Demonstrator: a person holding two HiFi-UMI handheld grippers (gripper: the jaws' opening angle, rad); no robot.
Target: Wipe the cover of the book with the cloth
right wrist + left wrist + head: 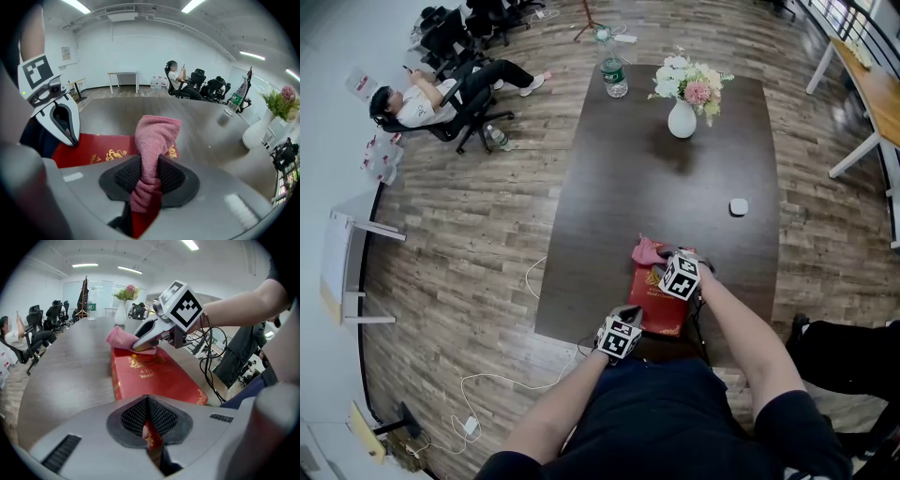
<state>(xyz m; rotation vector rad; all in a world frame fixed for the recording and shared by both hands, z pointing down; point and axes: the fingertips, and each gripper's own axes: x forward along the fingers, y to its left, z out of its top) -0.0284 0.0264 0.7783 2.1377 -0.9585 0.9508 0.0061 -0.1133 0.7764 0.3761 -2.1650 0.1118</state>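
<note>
Ceiling strip lights [77, 5] above the right hand-held gripper [149, 161] are throwing bright, even, white light, and similar strips are glaring overhead of the left hand-held gripper [148, 404]. The dark counter [675, 178] is catching a pale sheen ahead of both. The vase [682, 119] is casting a soft shadow on the side facing them. Nearest each lens, the grey gripper body is showing soft and out of focus, while the cloth [154, 136] and the book [150, 376] cover just beyond the jaws are showing sharp. Past the cloth, the counter and a bottle [236, 101] are smearing with blur. Straight lines are bending at all edges, and both gripper views are darkening to black corners.
</note>
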